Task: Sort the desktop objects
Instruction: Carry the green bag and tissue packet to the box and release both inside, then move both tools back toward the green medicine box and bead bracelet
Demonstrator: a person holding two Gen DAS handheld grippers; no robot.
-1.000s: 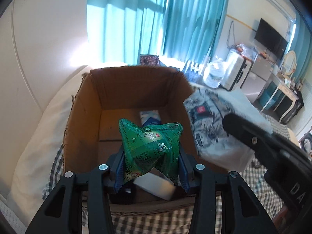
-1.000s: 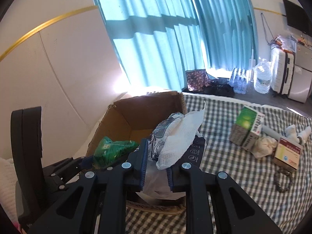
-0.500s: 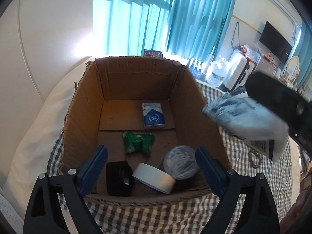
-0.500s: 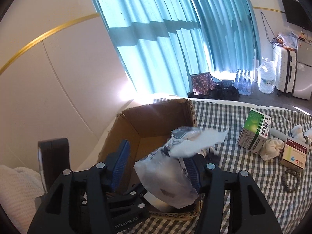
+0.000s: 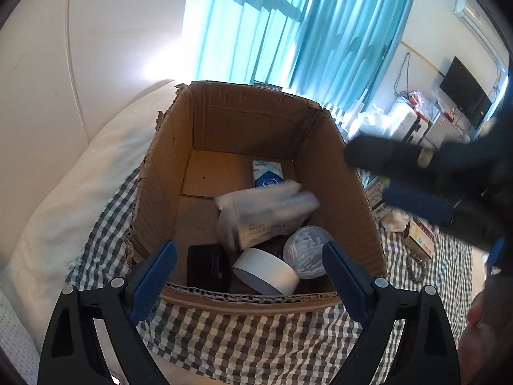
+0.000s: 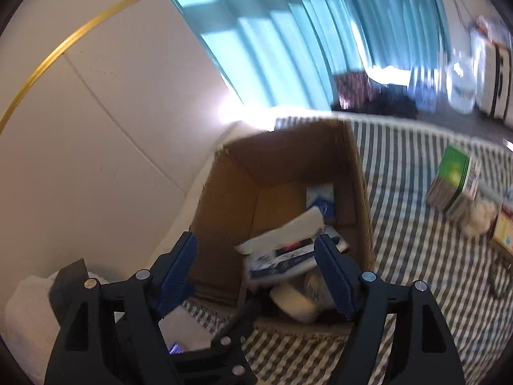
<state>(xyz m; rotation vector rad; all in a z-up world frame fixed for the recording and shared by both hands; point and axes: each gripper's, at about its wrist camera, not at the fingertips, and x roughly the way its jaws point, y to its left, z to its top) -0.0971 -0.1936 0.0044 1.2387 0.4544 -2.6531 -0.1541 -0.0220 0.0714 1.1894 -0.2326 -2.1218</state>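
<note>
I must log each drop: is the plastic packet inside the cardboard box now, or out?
Inside. The plastic packet lies within the cardboard box walls; both tools are open.

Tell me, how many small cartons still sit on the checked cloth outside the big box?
2: a green carton and a tan carton beside it, right of the big box. More may be hidden.

A brown cardboard box [image 5: 323, 160] sits on a grey-and-white checked cloth [image 5: 256, 337], holding a blue-and-white packet [image 5: 267, 175], a white tape roll [image 5: 266, 274], a black block [image 5: 206, 266] and a white, blue-printed bag [image 6: 282, 256], with turquoise curtains [image 5: 288, 25] at twelve o'clock and a green-and-white carton [image 6: 455, 183] at three.
</note>
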